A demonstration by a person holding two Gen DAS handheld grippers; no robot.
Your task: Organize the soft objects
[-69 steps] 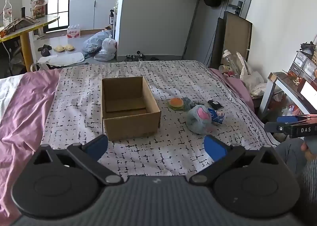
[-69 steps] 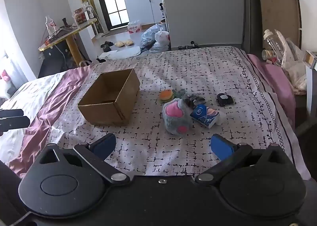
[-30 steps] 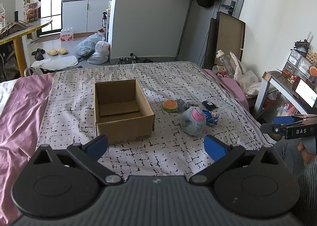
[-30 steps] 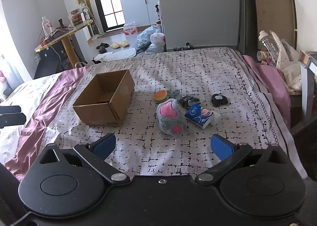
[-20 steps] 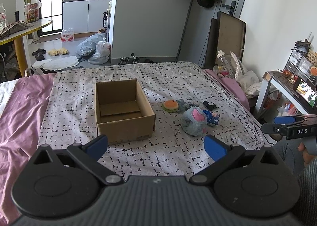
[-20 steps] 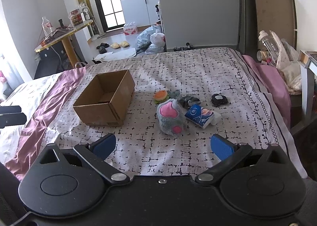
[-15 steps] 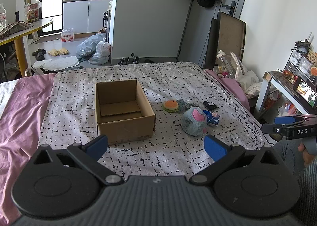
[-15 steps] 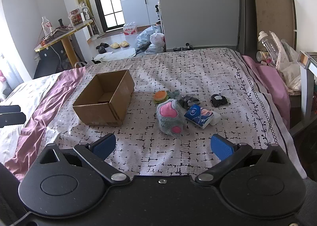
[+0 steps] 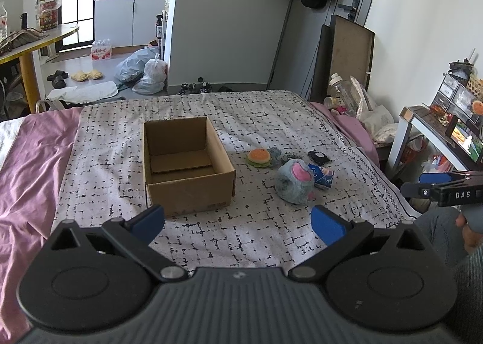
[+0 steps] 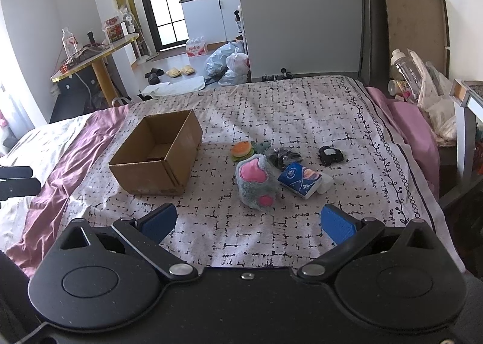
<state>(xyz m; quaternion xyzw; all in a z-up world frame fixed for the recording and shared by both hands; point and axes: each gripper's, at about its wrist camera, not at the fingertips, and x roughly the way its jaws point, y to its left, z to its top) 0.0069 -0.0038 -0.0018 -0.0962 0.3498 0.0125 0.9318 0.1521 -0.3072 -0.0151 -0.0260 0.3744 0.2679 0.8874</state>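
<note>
An open, empty cardboard box [image 9: 187,162] [image 10: 160,161] sits on the patterned bedspread. To its right lie a grey-and-pink plush paw [image 9: 294,182] [image 10: 255,181], a burger-shaped plush [image 9: 259,157] [image 10: 241,149], a blue tissue pack [image 9: 321,176] [image 10: 302,182], a dark crumpled cloth [image 10: 283,158] and a small black item [image 9: 318,157] [image 10: 330,155]. My left gripper [image 9: 238,221] is open and empty, held above the bed's near edge in front of the box. My right gripper [image 10: 247,223] is open and empty, in front of the plush paw.
The bed [image 9: 271,120] has pink sheets at the left [image 9: 27,168] and right edges. A white side table [image 9: 434,135] with drawers stands at the right. Bags [image 10: 226,63], slippers and a round table [image 10: 93,52] lie beyond the bed's far end.
Over the last second both views are almost still. Compared with 2.3 s ago, both grippers have drawn back slightly, so the box and toys appear a little farther away.
</note>
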